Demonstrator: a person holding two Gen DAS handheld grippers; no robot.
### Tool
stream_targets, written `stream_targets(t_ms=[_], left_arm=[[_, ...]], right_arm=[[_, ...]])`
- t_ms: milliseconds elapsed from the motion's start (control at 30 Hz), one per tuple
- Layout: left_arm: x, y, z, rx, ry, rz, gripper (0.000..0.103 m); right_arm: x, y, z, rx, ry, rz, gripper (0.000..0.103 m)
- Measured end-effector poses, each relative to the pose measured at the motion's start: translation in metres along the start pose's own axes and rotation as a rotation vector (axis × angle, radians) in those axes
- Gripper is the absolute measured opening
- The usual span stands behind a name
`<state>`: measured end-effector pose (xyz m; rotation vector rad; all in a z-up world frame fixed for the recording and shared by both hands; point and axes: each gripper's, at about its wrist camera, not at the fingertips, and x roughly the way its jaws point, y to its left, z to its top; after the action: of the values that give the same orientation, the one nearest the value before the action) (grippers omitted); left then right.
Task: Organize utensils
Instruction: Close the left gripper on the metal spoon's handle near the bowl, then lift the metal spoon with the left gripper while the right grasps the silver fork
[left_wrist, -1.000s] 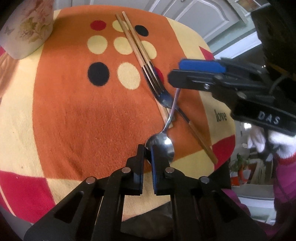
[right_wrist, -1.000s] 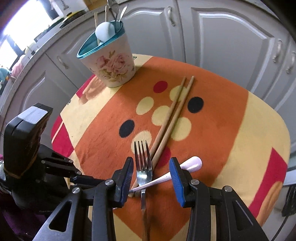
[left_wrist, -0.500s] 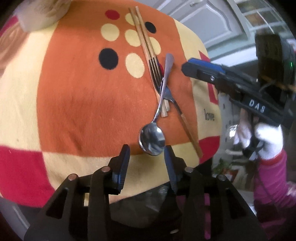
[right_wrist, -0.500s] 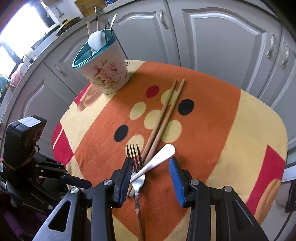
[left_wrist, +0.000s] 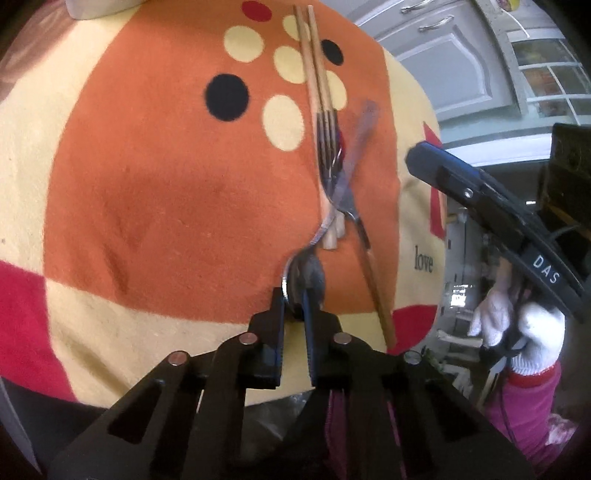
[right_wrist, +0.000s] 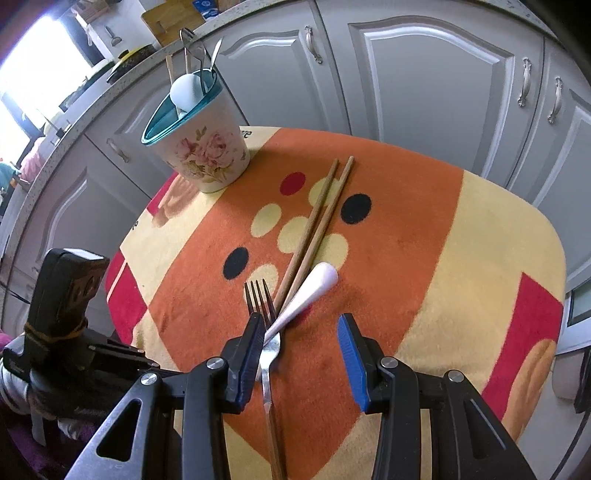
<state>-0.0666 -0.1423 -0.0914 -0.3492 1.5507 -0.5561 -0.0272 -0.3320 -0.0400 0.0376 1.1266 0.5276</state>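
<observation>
A metal spoon (left_wrist: 352, 158) lies across a fork (left_wrist: 327, 147) and a pair of wooden chopsticks (left_wrist: 314, 66) on the orange spotted cloth. My left gripper (left_wrist: 295, 299) is closing, and its pads pinch the spoon's bowl (left_wrist: 304, 271), which stands on edge between them. In the right wrist view the spoon's handle (right_wrist: 314, 288) points up and right over the fork (right_wrist: 271, 343) and chopsticks (right_wrist: 317, 221). My right gripper (right_wrist: 300, 325) hovers open above the fork's neck, with its left finger close to the spoon's handle and nothing gripped.
A floral utensil holder (right_wrist: 203, 155) with a teal rim stands at the cloth's far left and holds several utensils. Grey cabinet doors (right_wrist: 424, 74) rise behind the table. A gloved hand (left_wrist: 517, 325) holds the right gripper's body (left_wrist: 480, 188) off the table's right edge.
My left gripper opened wide around the spoon's bowl, then shut on it again with the wrist rolled. The spoon's handle swung toward the chopsticks. The right gripper stayed open.
</observation>
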Motion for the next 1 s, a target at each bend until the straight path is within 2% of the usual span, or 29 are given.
stream_targets(t_ms=[133, 267, 467, 600, 767, 900, 967, 1000], left_arm=[[-0.017, 0.005, 0.003, 0.048, -0.052, 0.028, 0.001], [-0.042, 0.022, 0.008, 0.051, -0.102, 0.057, 0.001], [-0.073, 0.057, 0.014, 0.057, -0.115, 0.128, 0.001], [-0.099, 0.088, 0.009, 0.012, -0.138, 0.154, 0.001], [-0.119, 0.118, 0.002, -0.068, -0.178, 0.138, 0.001], [-0.124, 0.119, 0.001, -0.068, -0.184, 0.145, 0.001], [-0.129, 0.117, 0.003, -0.052, -0.187, 0.154, 0.001], [-0.131, 0.114, 0.004, -0.043, -0.193, 0.159, 0.001]], right_arm=[[-0.001, -0.001, 0.001, 0.005, 0.000, 0.006, 0.040], [0.003, 0.001, 0.002, 0.002, 0.008, 0.020, 0.040], [0.020, 0.018, 0.008, -0.074, 0.044, 0.046, 0.039], [0.030, 0.027, 0.012, -0.133, 0.059, 0.057, 0.039], [0.042, 0.027, 0.016, -0.148, 0.071, 0.072, 0.039], [0.051, 0.025, 0.020, -0.167, 0.067, 0.111, 0.033], [0.056, 0.027, 0.021, -0.189, 0.084, 0.109, 0.021], [0.058, 0.027, 0.022, -0.200, 0.083, 0.113, 0.019]])
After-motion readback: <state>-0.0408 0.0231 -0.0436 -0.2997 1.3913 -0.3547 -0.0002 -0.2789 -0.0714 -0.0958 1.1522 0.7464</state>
